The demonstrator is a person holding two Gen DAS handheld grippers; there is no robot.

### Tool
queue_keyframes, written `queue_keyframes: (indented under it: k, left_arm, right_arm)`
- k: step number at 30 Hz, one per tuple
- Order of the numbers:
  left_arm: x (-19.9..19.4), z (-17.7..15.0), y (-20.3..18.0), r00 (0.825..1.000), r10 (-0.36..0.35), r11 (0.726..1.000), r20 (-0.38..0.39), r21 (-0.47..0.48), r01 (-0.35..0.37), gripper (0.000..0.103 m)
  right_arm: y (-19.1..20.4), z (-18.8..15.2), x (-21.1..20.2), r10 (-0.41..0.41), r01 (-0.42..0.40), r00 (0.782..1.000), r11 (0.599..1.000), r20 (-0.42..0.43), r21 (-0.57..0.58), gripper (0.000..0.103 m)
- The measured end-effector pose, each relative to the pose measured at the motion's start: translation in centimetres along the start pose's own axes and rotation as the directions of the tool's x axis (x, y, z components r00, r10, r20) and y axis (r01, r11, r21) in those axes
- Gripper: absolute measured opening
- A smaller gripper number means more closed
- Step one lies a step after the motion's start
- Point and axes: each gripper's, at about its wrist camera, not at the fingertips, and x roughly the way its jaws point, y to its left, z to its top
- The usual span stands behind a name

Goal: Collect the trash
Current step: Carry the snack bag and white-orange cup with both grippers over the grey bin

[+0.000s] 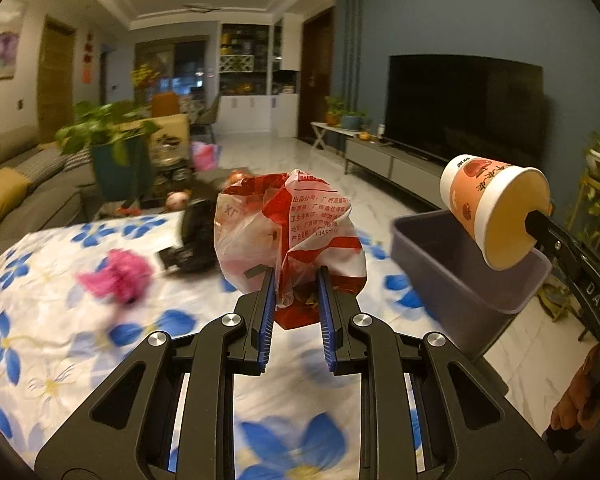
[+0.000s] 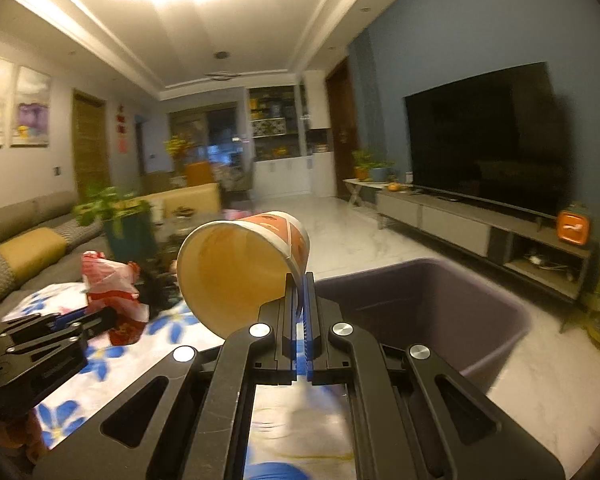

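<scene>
Left wrist view puts the left gripper (image 1: 296,292) in the foreground, its blue-padded fingers (image 1: 266,312) set narrow and pinching the gathered lower part of a crumpled red and white plastic bag (image 1: 288,232); the bag's long axis stands roughly upright, its bunched top rising above the fingers and its printed side facing the camera. Right wrist view shows the right gripper (image 2: 299,292) with its fingers (image 2: 287,312) pressed nearly together on the rim wall of a paper cup (image 2: 240,268), one finger inside and one outside. The cup lies tilted on its side, its long axis running up and away to the right, open mouth turned back toward the camera and down to the left, orange printed base pointing off into the room. From the left side the same cup (image 1: 496,212) appears at the right, mouth facing the lens and the dark tip of the right gripper reaching into it, held just above the near rim of a grey-purple bin (image 1: 460,280). Only the right wrist view looks down into the bin (image 2: 440,304), which stands on the pale floor beside the worktop (image 1: 60,300) with its blue-flower cloth. Only the left wrist view shows the blurred pink item (image 1: 116,276) and a black packet (image 1: 192,240) lying on that cloth. Both grippers point forward and slightly downward, side by side.
</scene>
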Motion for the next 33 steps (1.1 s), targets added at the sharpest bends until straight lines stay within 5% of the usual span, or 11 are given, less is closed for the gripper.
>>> queue_keyframes:
  k: [13, 33]
  left_arm:
    - [5.0, 2.1, -9.3, 0.984, -0.177, 0.98, -0.014, 0.095, 0.177, 0.019]
    - [9.8, 2.3, -13.2, 0.963, -0.264, 0.955, -0.052, 0.128, 0.269, 0.019]
  right_arm:
    - [-8.1, -0.3, 0.6, -0.244, 0.244, 0.97, 0.966, -0.009, 0.086, 0.004]
    - [-9.9, -0.6, 2.5, -0.291, 0.294, 0.956, 0.949, -0.043, 0.115, 0.004]
